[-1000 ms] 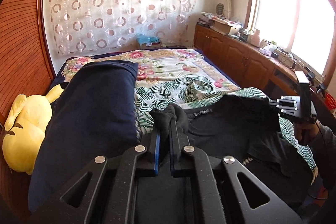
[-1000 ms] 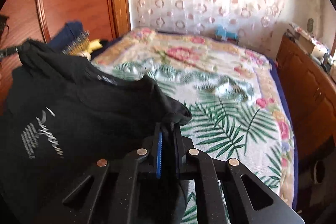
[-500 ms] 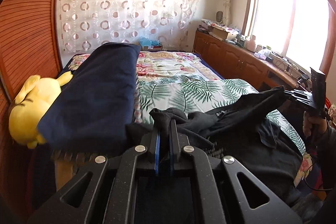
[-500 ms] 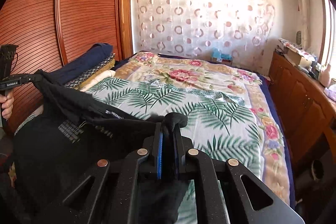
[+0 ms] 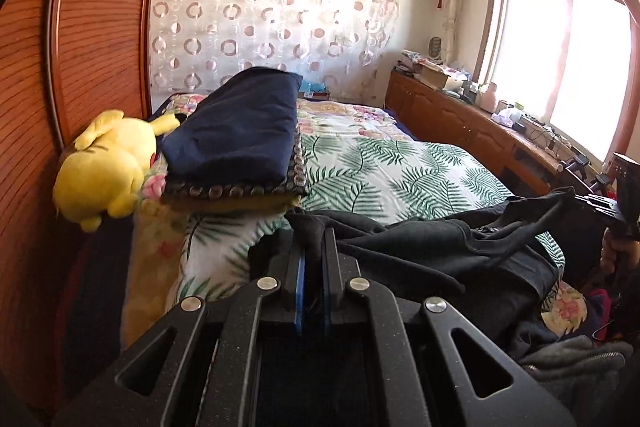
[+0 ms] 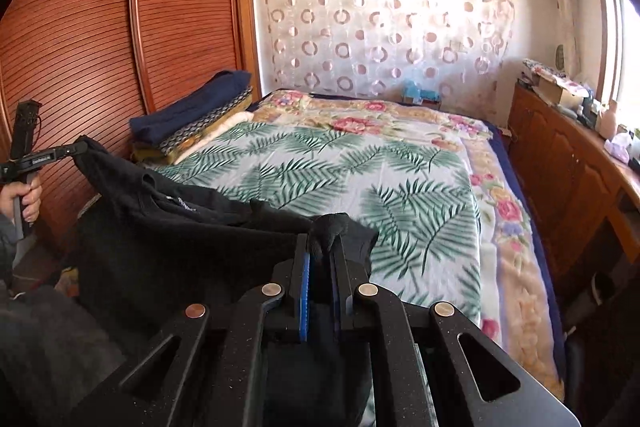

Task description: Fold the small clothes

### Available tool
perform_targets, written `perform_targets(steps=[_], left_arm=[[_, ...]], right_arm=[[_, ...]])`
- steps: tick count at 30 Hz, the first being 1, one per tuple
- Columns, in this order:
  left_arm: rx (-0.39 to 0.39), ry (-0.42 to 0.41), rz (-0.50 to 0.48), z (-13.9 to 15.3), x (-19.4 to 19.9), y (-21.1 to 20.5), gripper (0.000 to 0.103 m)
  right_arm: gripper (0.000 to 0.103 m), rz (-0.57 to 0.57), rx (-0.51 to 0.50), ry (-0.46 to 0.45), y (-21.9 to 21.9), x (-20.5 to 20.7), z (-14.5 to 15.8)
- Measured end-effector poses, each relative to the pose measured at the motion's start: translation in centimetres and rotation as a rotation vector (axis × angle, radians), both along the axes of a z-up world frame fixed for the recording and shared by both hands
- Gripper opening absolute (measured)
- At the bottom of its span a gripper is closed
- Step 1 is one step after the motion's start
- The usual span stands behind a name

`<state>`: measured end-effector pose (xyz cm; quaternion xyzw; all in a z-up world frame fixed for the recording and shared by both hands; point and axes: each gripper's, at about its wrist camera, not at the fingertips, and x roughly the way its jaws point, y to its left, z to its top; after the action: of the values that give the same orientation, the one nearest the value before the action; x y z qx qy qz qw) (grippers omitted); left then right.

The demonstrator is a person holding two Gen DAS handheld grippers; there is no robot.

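The left gripper (image 5: 314, 247) and right gripper (image 6: 322, 247) each pinch one corner of the black garment (image 6: 168, 227), stretched from 9 to 3 o'clock between them.

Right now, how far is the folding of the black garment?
Early stage. Done: a folded stack already lies at the bed's left edge. In hand: the left gripper and right gripper each pinch an end of the black garment, which is stretched between them at the bed's near edge, unfolded. Left: lay it flat, fold it and stack it.
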<state>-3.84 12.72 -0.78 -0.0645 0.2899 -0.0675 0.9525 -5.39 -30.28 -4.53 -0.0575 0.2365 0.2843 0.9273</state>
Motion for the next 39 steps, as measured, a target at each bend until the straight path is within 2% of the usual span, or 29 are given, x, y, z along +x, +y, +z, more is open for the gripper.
perform_targets(steps=[2, 8, 10, 11, 12, 17, 18, 19, 21, 28, 37, 38, 39], left_arm=[[0.012, 0.016, 0.006, -0.7, -0.3, 0.0, 0.007], [0.028, 0.103, 0.015, -4.0, 0.4, -0.2, 0.012], [0.027, 0.108, 0.021, -4.4, 0.3, 0.0, 0.020], [0.027, 0.105, 0.029, -4.4, 0.2, 0.1, 0.029], [0.034, 0.098, 0.045, -4.2, 0.3, 0.4, 0.037], [0.043, 0.088, 0.076, -3.7, 0.7, 1.4, 0.044], [0.049, 0.085, 0.071, -3.5, 1.1, 1.5, 0.052], [0.053, 0.082, 0.066, -3.3, 1.5, 1.5, 0.058], [0.051, 0.079, 0.057, -3.1, 2.5, 1.7, 0.081], [0.097, 0.117, 0.071, -3.5, 7.1, 1.6, 0.081], [0.127, 0.206, 0.039, -6.3, 11.7, 0.8, 0.081], [0.128, 0.223, 0.038, -6.9, 12.0, 0.7, 0.081], [0.130, 0.235, 0.037, -7.2, 12.1, 0.7, 0.081]], right_arm=[[0.008, 0.016, -0.015, 0.023, 0.3, 0.3, 0.2], [0.008, 0.011, -0.070, 0.144, 1.0, 1.7, -3.0], [0.008, 0.001, -0.076, 0.164, 1.0, 2.3, -3.3], [0.008, -0.008, -0.079, 0.169, 0.9, 2.5, -3.3], [0.014, -0.014, -0.077, 0.172, 0.8, 2.7, -3.1], [0.028, -0.036, -0.068, 0.150, 0.2, 2.1, -1.8], [0.031, -0.035, -0.068, 0.141, 0.0, 1.9, -1.5], [0.039, -0.041, -0.073, 0.128, 0.1, 1.7, -1.6], [0.049, -0.056, -0.081, 0.105, -0.1, 2.0, -1.0], [0.049, -0.063, -0.065, 0.089, 0.8, 5.7, -0.7], [0.049, -0.080, -0.053, 0.166, 2.6, 10.8, -2.6], [0.049, -0.082, -0.047, 0.173, 2.5, 11.1, -2.7], [0.041, -0.078, -0.039, 0.181, 2.5, 11.1, -2.8]])
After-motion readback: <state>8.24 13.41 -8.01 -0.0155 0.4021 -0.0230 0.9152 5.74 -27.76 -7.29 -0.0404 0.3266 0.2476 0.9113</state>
